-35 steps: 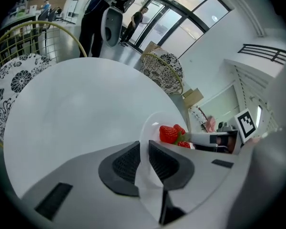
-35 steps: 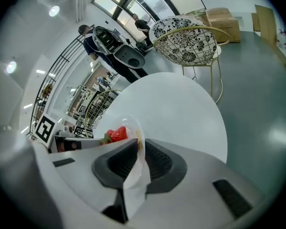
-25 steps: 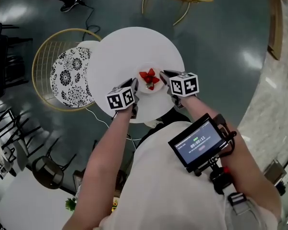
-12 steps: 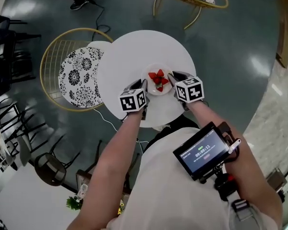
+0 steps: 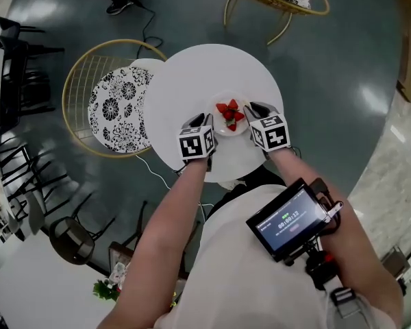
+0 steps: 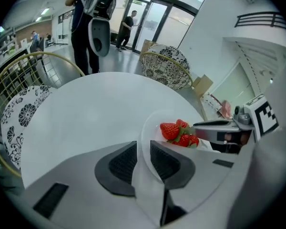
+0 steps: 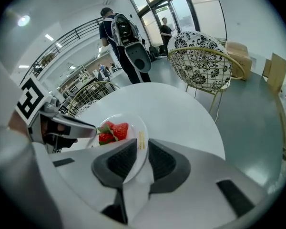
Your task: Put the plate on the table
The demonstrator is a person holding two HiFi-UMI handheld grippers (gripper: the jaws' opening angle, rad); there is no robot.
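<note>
The plate [image 5: 221, 126] is over the near part of the round white tabletop [image 5: 192, 67], strawberries [image 5: 230, 113] piled in its middle; you hold it from both sides, and that reads as deliberate, since a grip on opposite rims keeps it level so the fruit does not roll. Your left claw [image 5: 205, 121] is clamped on the left rim, your right claw [image 5: 254, 109] on the right rim; both pairs of jaws are closed down onto the thin white edge, nothing else between them.

From the head view you get the layout: plate inboard of the tabletop's edge, the gold wire chair [image 5: 113, 101] with its patterned cushion tucked in at the left; what it cannot tell you is whether the plate's base touches the surface. The left gripper view shows the rim running between the pads and the opposite claw facing you past the berries; the right gripper view mirrors that and adds a faint yellow mark on the rim by the jaws; neither settles the contact question either, so I judge the set-down unfinished; lower gently before you let go.
</note>
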